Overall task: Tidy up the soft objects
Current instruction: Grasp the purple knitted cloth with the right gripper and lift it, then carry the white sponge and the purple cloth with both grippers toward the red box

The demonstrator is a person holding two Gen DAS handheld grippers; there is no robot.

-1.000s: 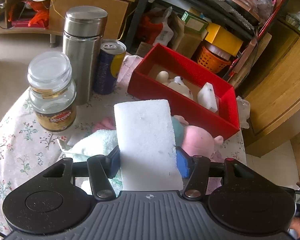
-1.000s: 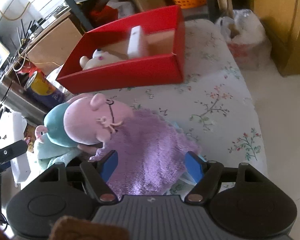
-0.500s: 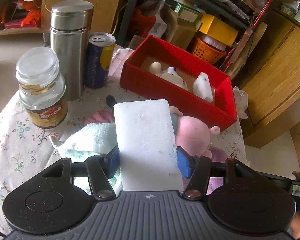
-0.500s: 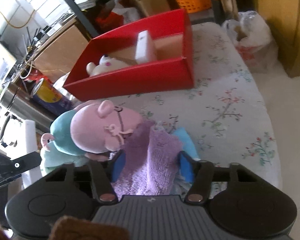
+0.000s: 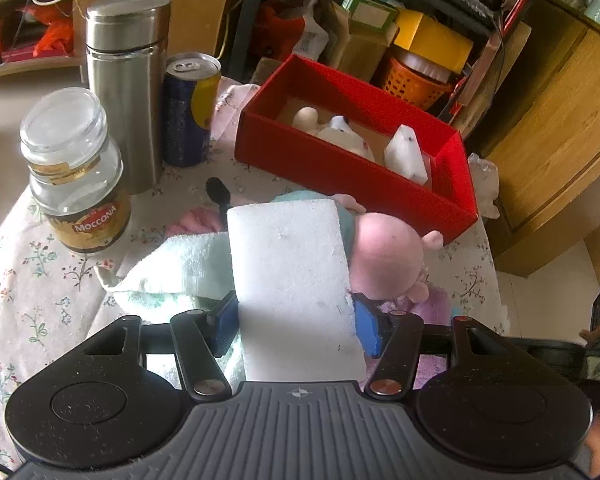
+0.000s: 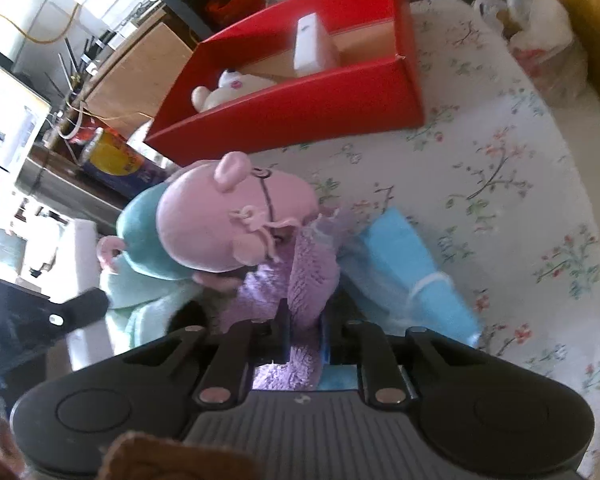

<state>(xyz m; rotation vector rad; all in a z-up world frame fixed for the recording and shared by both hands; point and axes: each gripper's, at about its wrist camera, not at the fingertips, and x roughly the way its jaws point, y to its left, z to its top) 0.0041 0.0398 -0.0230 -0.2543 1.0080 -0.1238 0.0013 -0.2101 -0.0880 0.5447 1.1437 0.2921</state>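
Holding a white foam sponge block (image 5: 292,280) clamped between left gripper (image 5: 296,320) fingers, above the mint towel (image 5: 180,264) and pig plush (image 6: 236,220) on the counter (image 6: 500,168). Pinching a bunched purple towel (image 6: 300,280) in right gripper (image 6: 304,340), fingers nearly together on the fabric, beside a blue cloth (image 6: 404,268). Judging the step as pick-up done, transfer pending. Next: carrying both to the red box (image 5: 352,184), already containing a white plush (image 6: 224,92) and another sponge (image 5: 406,152); clearing the near wall before releasing.
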